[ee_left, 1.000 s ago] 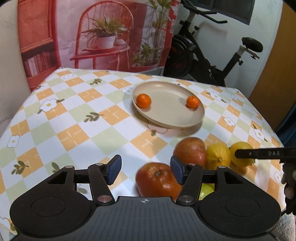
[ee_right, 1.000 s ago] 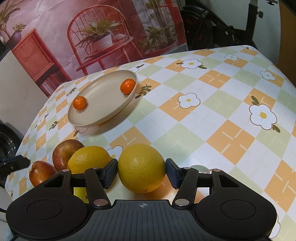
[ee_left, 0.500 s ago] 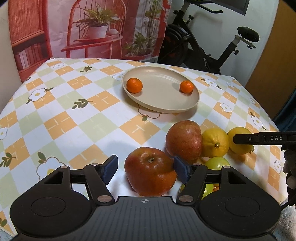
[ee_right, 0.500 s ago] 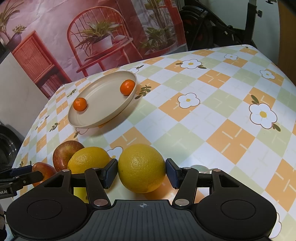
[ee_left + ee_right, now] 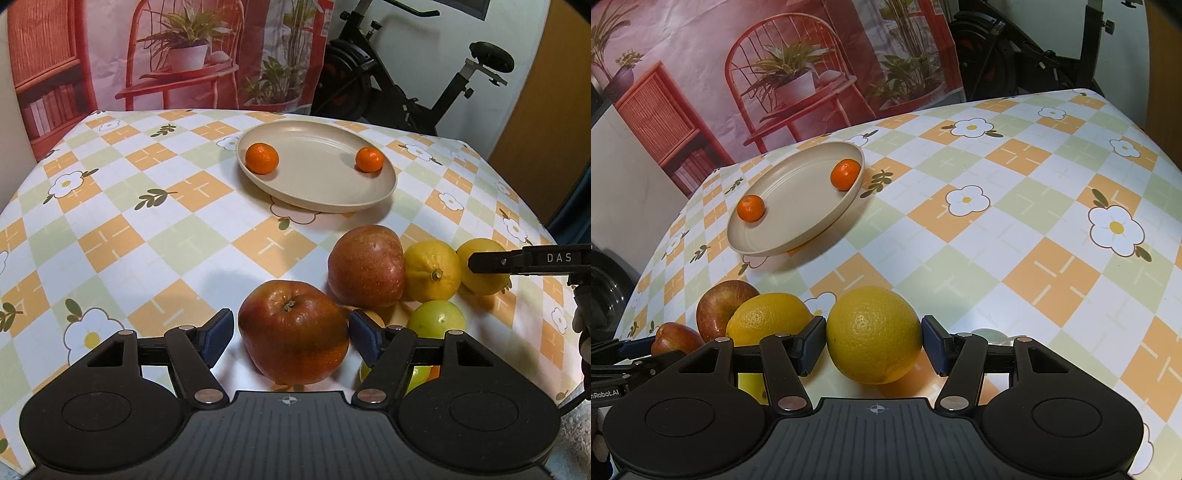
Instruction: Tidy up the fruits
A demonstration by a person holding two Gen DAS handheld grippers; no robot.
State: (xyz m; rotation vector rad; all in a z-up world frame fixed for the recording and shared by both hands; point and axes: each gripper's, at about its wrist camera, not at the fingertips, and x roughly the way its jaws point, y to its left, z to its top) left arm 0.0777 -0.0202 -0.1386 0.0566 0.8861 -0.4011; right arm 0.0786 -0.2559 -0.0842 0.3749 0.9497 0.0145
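Observation:
A red apple (image 5: pixel 291 332) lies on the checked tablecloth between the pads of my left gripper (image 5: pixel 291 330). The jaws stand a little wider than the apple, with a gap at the left pad. My right gripper (image 5: pixel 873 336) is shut on a yellow lemon (image 5: pixel 873 334) that rests on the cloth. Beside these lie a second red apple (image 5: pixel 365 266), another lemon (image 5: pixel 432 269) and a green fruit (image 5: pixel 437 319). The beige plate (image 5: pixel 332 201) further back holds two mandarins (image 5: pixel 261 158) (image 5: pixel 369 159).
The fruit cluster sits near the table's front right corner in the left wrist view. An exercise bike (image 5: pixel 406 74) and a printed backdrop (image 5: pixel 147 55) stand behind the table. Bare cloth (image 5: pixel 129 221) lies left of the plate.
My left gripper has come forward over the near apple and its jaws have widened, so the apple now lies between the pads. The right gripper and its lemon have stayed put.

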